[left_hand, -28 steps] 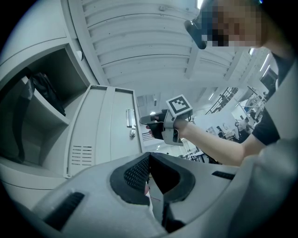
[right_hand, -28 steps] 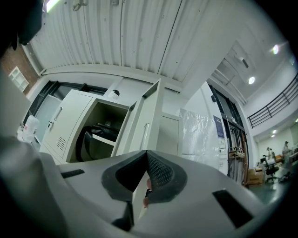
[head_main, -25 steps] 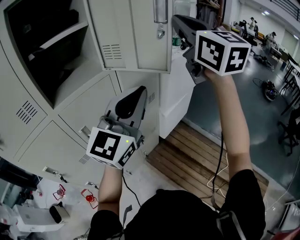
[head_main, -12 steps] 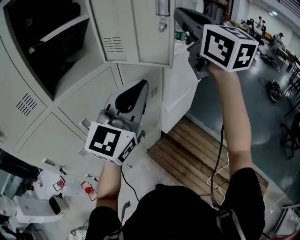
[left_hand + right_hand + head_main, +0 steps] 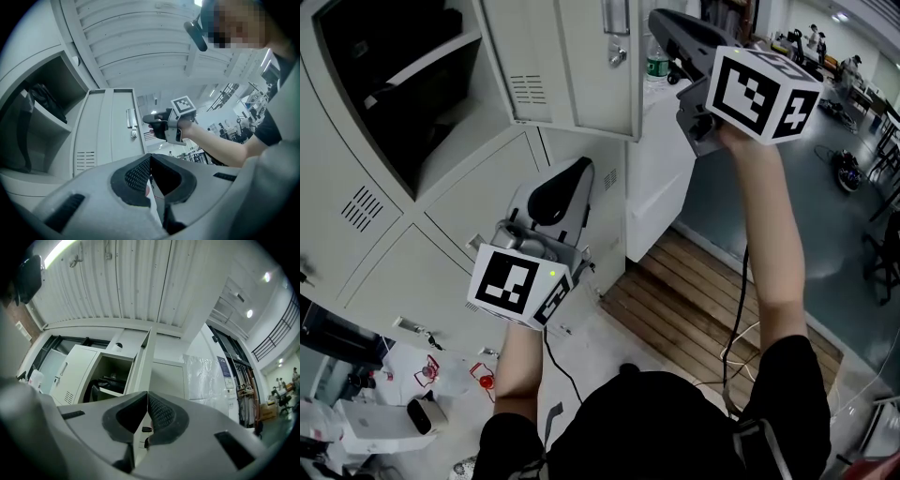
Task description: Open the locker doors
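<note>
The head view looks steeply down from above; both gripper views tilt upward, sharing the open locker door [image 5: 572, 66].

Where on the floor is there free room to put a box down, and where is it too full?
Free: the wooden slatted platform, between the lockers and the grey floor, apart from cables at its near end. The grey floor beside it is bare too. Crowded: lower left, around the white box and red-printed bags.
</note>
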Demonstrator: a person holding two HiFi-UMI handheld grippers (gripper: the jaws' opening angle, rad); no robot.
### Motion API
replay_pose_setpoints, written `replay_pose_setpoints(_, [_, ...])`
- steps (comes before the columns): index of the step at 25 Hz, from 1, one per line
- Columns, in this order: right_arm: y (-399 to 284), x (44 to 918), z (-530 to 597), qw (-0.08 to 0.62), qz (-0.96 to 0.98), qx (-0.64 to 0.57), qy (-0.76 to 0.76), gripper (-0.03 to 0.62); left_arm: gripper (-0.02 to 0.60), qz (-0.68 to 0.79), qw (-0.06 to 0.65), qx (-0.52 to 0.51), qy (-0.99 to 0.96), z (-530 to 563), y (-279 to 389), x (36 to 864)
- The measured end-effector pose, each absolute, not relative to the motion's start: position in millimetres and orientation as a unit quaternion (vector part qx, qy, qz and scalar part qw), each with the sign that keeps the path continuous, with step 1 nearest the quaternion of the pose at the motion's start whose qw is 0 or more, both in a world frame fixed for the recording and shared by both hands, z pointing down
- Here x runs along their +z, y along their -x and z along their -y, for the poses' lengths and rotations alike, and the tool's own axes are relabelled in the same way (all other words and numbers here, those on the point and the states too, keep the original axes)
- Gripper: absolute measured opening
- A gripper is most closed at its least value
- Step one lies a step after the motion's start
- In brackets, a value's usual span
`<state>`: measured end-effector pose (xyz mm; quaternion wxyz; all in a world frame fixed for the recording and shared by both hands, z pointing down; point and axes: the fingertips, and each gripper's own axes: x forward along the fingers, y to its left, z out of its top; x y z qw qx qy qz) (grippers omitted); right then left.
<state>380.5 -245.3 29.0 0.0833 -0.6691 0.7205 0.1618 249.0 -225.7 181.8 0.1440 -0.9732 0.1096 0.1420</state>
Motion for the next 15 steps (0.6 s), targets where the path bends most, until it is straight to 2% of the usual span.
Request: replay_pose_setpoints(15, [-348,48,223,0.074,-0.700,0.154,0.693,0.006,0.017,-0.085,0.125,0.134,0.979,219,-214,192])
